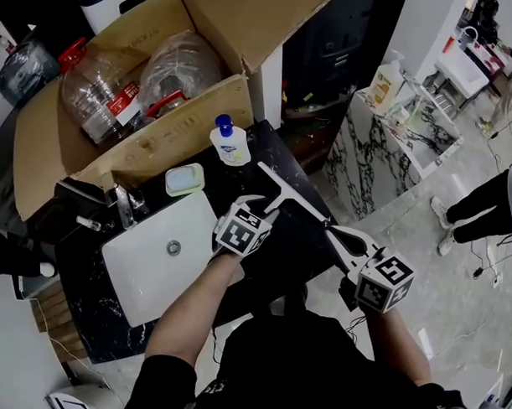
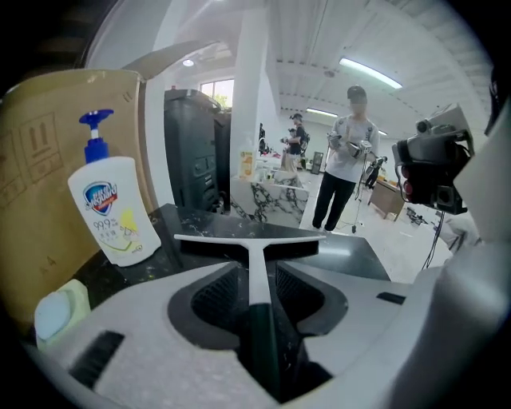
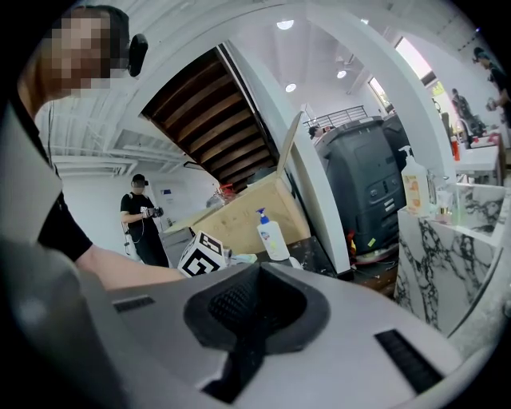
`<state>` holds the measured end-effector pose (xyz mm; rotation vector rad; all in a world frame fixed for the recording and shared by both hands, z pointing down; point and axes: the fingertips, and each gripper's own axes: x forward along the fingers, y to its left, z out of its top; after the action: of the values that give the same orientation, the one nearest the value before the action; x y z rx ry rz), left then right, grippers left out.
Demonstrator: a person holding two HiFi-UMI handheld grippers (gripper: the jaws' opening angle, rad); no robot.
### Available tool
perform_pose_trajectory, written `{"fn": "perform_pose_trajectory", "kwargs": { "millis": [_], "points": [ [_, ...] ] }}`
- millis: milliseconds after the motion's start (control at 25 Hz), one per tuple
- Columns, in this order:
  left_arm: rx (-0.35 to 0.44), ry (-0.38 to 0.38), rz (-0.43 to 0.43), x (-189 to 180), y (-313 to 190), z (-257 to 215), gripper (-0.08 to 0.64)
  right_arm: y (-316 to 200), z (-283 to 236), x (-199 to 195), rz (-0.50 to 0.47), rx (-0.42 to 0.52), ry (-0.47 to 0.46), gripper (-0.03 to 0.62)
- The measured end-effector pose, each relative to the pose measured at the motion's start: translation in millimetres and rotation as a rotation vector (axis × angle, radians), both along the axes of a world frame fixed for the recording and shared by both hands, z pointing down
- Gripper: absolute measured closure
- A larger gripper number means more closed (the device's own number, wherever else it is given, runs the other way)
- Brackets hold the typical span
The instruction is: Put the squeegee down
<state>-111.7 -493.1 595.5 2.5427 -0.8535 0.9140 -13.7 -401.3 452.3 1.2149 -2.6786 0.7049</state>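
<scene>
Both jaws of the left gripper stand apart, flanking the dark handle of the white T-shaped squeegee, which lies on the black marble counter; the right gripper is closed and empty.

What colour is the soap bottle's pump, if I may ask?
Blue; the pump shows best in the left gripper view.

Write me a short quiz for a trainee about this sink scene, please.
1. True or false: the squeegee lies in the sink.
2. What stands between the jaws of the left gripper? A) the squeegee's handle B) a sponge C) nothing
3. Fill in: the jaws of the right gripper are ____.
Key: 1 false, it lies on the counter; 2 A, with the jaws open around it; 3 shut, on nothing.
</scene>
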Motion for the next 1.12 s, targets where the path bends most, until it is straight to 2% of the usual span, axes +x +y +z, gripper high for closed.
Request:
{"fn": "perform_pose_trajectory", "kwargs": {
  "millis": [200, 560, 880, 960, 1120],
  "points": [
    [0.084, 0.033, -0.016, -9, -4, -42, 0.411, -6, -12, -3, -0.006, 0.031, -0.004, 0.586],
    [0.228, 0.148, -0.088, -36, -1, -132, 0.431, -21, -33, -12, -0.030, 0.089, -0.014, 0.586],
    [0.380, 0.268, -0.229, -79, 20, -200, 0.468, -29, -57, -21, -0.044, 0.159, -0.023, 0.586],
    [0.395, 0.302, -0.261, -89, 28, -209, 0.467, -30, -61, -22, -0.043, 0.191, -0.003, 0.588],
    [0.429, 0.343, -0.303, -106, 42, -219, 0.466, -30, -89, -28, -0.026, 0.326, -0.006, 0.589]
  ]
}}
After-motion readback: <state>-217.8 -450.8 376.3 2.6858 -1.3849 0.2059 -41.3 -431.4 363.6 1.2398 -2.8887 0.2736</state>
